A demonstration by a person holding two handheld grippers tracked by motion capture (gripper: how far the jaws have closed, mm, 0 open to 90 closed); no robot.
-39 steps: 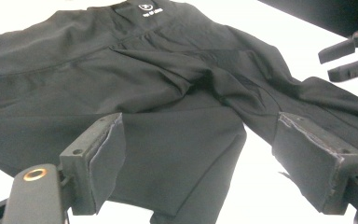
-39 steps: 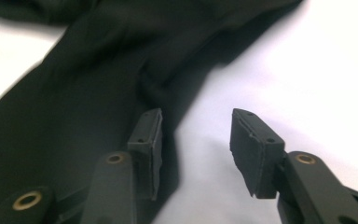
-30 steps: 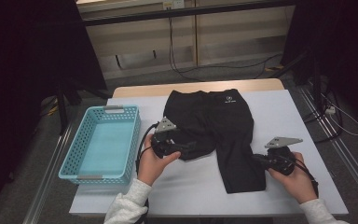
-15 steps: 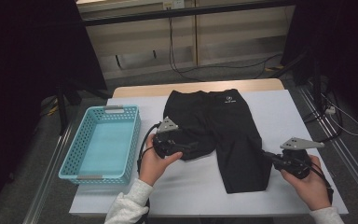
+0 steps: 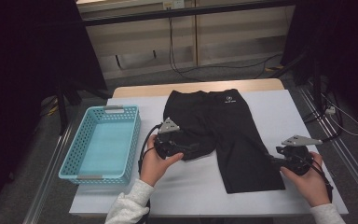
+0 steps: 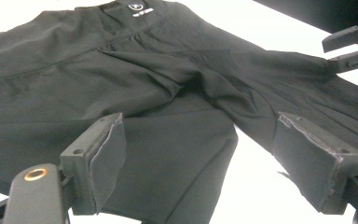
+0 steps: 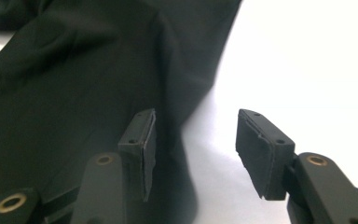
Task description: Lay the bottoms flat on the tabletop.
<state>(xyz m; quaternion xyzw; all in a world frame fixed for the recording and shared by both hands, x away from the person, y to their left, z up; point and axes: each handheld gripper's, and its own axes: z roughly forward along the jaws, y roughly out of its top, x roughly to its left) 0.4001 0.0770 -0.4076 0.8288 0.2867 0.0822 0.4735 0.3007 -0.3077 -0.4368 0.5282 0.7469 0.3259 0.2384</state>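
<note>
Black shorts (image 5: 228, 128) lie flat on the white table (image 5: 279, 112), waistband at the far side. The left leg (image 6: 168, 154) is bunched inward. My left gripper (image 5: 192, 150) rests at that leg, and its jaws stand wide apart over the fabric (image 6: 200, 163) without pressing it. My right gripper (image 5: 271, 159) sits at the outer edge of the right leg, near the hem. Its jaws have just been opening and now stand apart (image 7: 196, 149). The shorts' edge (image 7: 168, 93) lies by the left jaw, and bare table shows between the pads. The right gripper also shows at the far corner of the left gripper view (image 6: 349, 44).
A light blue plastic basket (image 5: 121, 109) stands empty at the table's left side. Bare white table lies in front of the shorts and to their right. Dark floor, cables and a metal rail (image 5: 349, 158) surround the table.
My right gripper has drawn to the right, off the right leg, and its jaws now stand apart. The left hand and gripper have stayed where they were.
</note>
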